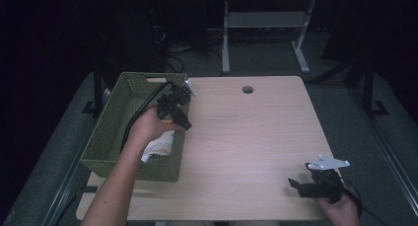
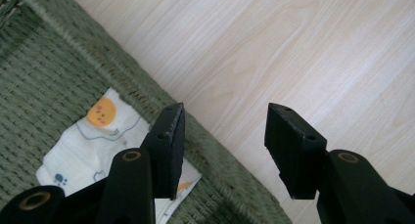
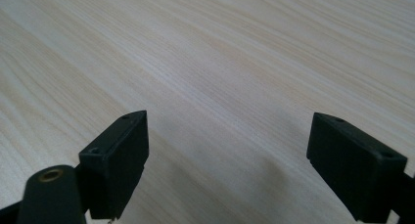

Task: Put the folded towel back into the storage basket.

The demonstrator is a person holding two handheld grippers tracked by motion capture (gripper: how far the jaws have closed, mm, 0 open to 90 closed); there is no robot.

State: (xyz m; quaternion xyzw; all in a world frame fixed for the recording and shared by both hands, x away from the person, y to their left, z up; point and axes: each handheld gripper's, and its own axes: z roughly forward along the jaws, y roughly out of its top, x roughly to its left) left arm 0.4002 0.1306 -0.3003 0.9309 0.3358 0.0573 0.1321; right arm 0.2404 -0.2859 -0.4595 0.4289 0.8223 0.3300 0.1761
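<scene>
A green woven basket (image 1: 106, 137) stands at the table's left edge. Inside it lies a white cloth (image 1: 158, 146) printed with small pictures, among them an orange round face (image 2: 101, 111). My left gripper (image 1: 178, 111) hovers over the basket's right rim (image 2: 205, 141), open, with nothing between its jaws. The cloth (image 2: 93, 145) lies below its left jaw. My right gripper (image 1: 296, 185) rests low over the table's front right corner, open wide and empty above bare wood (image 3: 220, 87).
The light wooden table (image 1: 246, 137) has a round cable hole (image 1: 247, 89) near its far edge. Beyond it, on a dark floor, stand the white legs of another desk (image 1: 226, 43) and some cables.
</scene>
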